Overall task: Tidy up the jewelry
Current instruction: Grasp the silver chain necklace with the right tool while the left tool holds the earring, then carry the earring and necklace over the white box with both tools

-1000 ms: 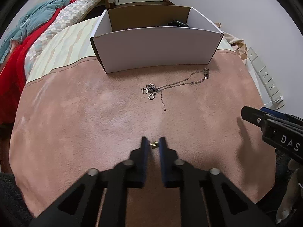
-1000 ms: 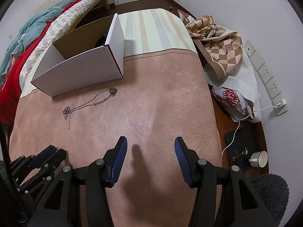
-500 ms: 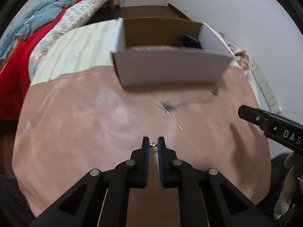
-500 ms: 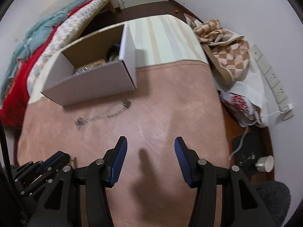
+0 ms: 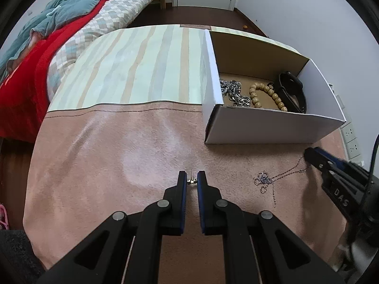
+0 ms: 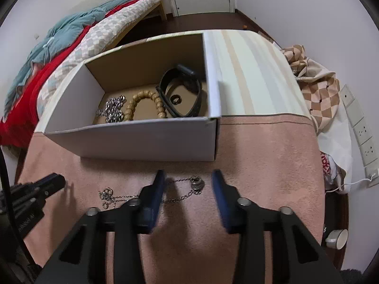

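Both grippers neared the box (image 6: 142, 139); the necklace (image 6: 184, 189) lies along its front.

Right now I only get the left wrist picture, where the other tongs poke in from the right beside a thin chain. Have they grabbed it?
Observer: Not yet. In the right wrist view the right tongs straddle the pendant of the necklace. Their jaws have just been closing, but the pads are clear of it.
Operator: Is the box hiding anything from me?
Observer: Yes. A small ring lies inside the loop of the black band in the box.
Operator: Anything off to the right?
Observer: A white mug sits on the floor there.
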Tool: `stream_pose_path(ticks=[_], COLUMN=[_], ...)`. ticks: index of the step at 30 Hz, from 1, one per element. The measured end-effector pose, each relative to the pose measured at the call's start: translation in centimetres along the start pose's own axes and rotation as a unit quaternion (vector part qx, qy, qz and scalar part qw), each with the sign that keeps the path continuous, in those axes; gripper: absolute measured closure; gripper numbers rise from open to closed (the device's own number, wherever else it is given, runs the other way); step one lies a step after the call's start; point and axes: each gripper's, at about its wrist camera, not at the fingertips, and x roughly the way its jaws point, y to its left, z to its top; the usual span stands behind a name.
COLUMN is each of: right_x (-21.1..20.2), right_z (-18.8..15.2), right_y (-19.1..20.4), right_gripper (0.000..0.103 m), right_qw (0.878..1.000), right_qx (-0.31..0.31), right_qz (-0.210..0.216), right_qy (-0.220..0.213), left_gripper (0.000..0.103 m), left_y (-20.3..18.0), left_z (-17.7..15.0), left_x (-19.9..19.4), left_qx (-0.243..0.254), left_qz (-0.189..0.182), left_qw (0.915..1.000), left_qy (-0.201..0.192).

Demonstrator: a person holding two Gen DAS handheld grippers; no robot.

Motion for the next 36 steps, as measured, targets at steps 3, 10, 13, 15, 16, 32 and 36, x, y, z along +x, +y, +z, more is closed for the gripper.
stream_pose_path(ticks=[3, 10, 13, 15, 16, 32, 36], right_x=[-0.1, -4.9, -7.6, -9.7, -10.7, -20.5, -18.2], right_z=[-0.4, -1.0, -0.6, 0.0, 0.4, 9.9, 12.2], right_y=[0.1, -0.2, -0.2, -0.2, -0.1, 0.4, 0.8], right_gripper=[0.093, 0.093, 0.093, 0.093, 0.093, 0.093, 0.093], right_qw=[1.000, 0.996, 0.994, 0.992, 0.991, 0.977, 0.978], right_qx=[0.005, 0.024, 0.025, 0.025, 0.022, -0.018, -0.023], right_qz=[0.021, 0.069, 0.084, 0.099, 0.103, 0.131, 0.133], right_qy=[-0.004, -0.045, -0.065, -0.080, -0.087, -0.170, -0.158], left_gripper=[0.097, 0.097, 0.097, 0.097, 0.097, 0.097, 0.097], left_y=[-0.2, -0.3, -0.5, -0.8, -0.9, -3.2, -2.7], left_z=[0.1, 0.9, 1.6, 2.3, 2.7, 11.5, 13.6], left_x=[-0.3, -2.7, -4.3, -5.7, -6.3, -10.2, -7.7], left_qx=[0.002, 0.007, 0.010, 0.012, 0.013, 0.041, 0.036], left_qz=[-0.007, -0.029, -0.038, -0.045, -0.049, -0.096, -0.102], left_qw=[1.0000, 0.9994, 0.9988, 0.9981, 0.9977, 0.9911, 0.9924], left_qy=[-0.001, -0.016, -0.028, -0.039, -0.045, -0.083, -0.058])
